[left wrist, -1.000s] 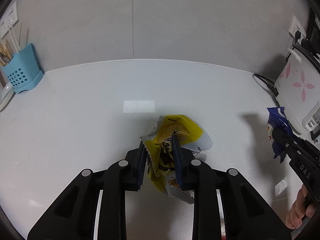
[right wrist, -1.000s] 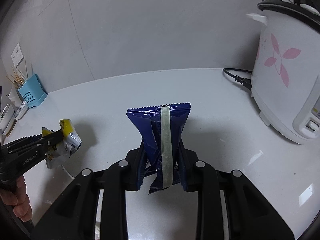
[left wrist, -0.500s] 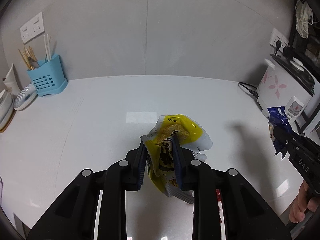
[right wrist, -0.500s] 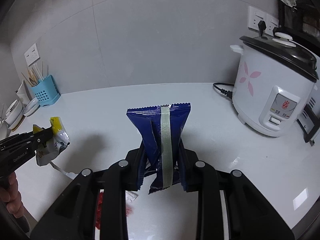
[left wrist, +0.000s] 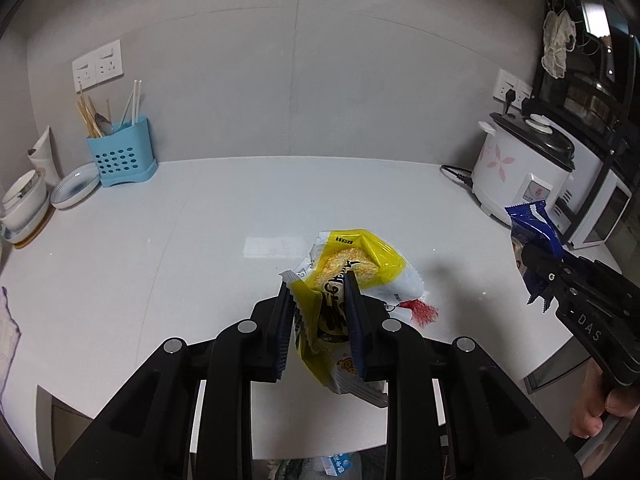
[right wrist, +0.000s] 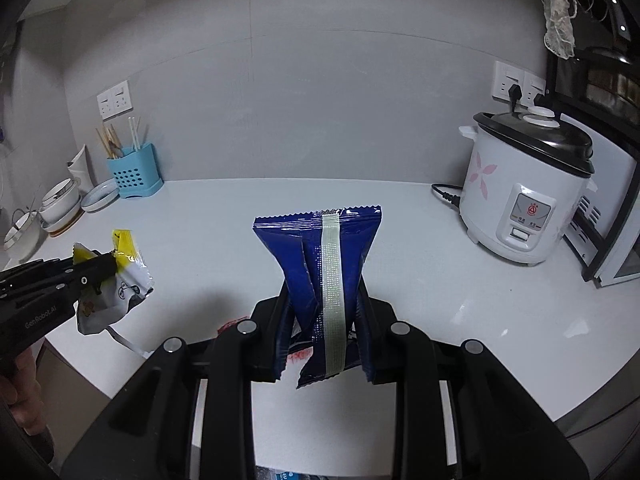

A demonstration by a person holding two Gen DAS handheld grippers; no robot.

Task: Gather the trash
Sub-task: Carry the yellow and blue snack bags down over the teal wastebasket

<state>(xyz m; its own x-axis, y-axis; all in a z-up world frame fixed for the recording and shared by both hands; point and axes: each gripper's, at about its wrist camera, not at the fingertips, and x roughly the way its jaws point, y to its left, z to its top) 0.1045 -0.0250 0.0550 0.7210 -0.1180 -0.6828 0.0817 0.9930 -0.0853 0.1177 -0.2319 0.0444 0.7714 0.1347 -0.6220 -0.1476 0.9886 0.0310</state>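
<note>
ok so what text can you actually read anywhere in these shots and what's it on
"DAS": on the body of the right gripper, in the left wrist view.
"GenRobot.AI": on the body of the left gripper, in the right wrist view.
Print on the yellow snack wrapper: too distorted to read.
Labels on the rice cooker panel: too small to read.
Blue snack wrapper: no text showing.

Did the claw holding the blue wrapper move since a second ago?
Yes. The right gripper, gripping the blue wrapper, pulled back and up: the rice cooker looks smaller and farther, and the counter edge now shows.

"DAS" on right tongs (left wrist: 538,268), "GenRobot.AI" on left tongs (right wrist: 108,260)
</note>
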